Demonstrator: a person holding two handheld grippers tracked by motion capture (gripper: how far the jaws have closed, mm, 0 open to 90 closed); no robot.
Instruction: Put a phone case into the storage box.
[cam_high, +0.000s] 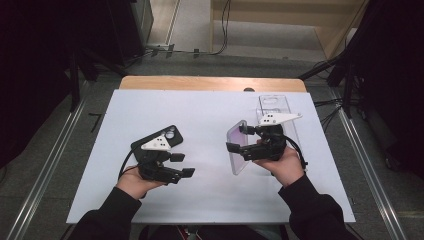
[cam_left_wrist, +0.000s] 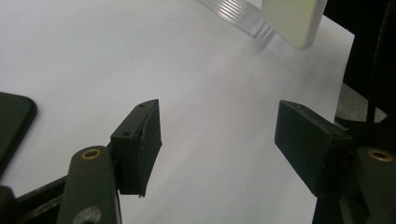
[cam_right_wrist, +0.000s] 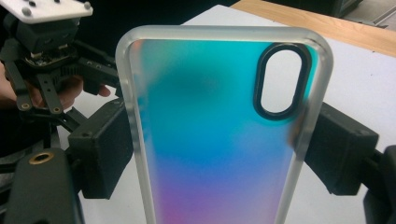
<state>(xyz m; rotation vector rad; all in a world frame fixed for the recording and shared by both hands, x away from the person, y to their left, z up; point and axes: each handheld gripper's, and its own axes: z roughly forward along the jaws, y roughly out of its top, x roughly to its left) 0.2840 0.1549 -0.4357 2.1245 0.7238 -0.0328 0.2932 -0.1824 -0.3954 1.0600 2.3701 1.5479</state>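
The right tongs (cam_high: 242, 138) are clenched on the edges of a phone case (cam_right_wrist: 219, 140), held up over the right of the tabletop (cam_high: 210, 195). The left tongs (cam_high: 183, 164) gape wide, released, over bare tabletop just right of a black phone (cam_high: 159, 138). The right gripper view shows the case's blue-to-pink sheen and oval camera hole; the high view shows a clear box (cam_high: 274, 106) behind it.

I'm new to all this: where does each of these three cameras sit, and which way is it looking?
High view: above the table, looking down; both forearms, left gripper, right gripper.
Left gripper view: rides that gripper, faces across white paper between open jaws.
Right gripper view: rides that gripper, facing the phone case it clamps.
Shared: the case shows in the high view too.
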